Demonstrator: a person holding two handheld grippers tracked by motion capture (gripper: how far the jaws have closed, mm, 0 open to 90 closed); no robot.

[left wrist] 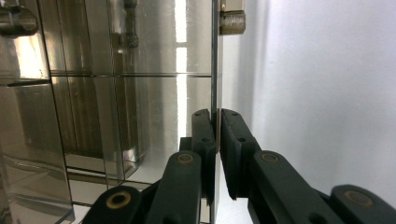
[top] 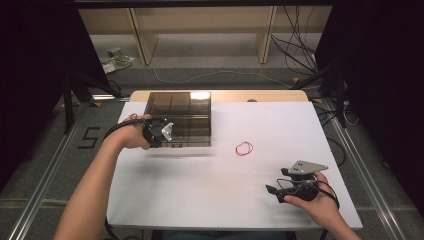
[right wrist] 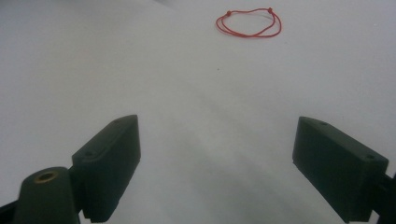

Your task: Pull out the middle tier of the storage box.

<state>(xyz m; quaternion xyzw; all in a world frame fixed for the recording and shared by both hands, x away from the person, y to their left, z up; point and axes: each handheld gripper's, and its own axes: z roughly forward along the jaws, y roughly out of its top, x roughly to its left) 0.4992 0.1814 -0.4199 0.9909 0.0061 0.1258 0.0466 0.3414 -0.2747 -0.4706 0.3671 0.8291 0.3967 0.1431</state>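
At far left, left gripper [top: 172,131] clamped on thin front edge of smoky clear box [top: 180,117], seemingly to lift its lid; near right, right gripper [right wrist: 215,163] spread empty, facing red cord loop [top: 244,148].

1. Red string loop [right wrist: 229,13]: we find it lying flat, ahead of the right tongs [right wrist: 218,123] and well apart from them, between them and the left tongs [left wrist: 218,126].
2. White sheet [top: 220,190]: spread beneath both tongs.
3. Wooden table edge [top: 260,95]: a bare strip beyond the sheet, far from both tongs.
4. Wooden shelf frame [top: 142,45]: we note it standing on the floor well beyond the table.
5. Dark cables [top: 295,45]: on the floor far beyond the right tongs.
6. White cable [top: 210,75]: on the floor, between the frame and the table.
7. Metal rail [top: 45,180]: on the floor, left of the left tongs.
8. Black "5" [top: 87,137]: on the floor, between that rail and the left tongs.
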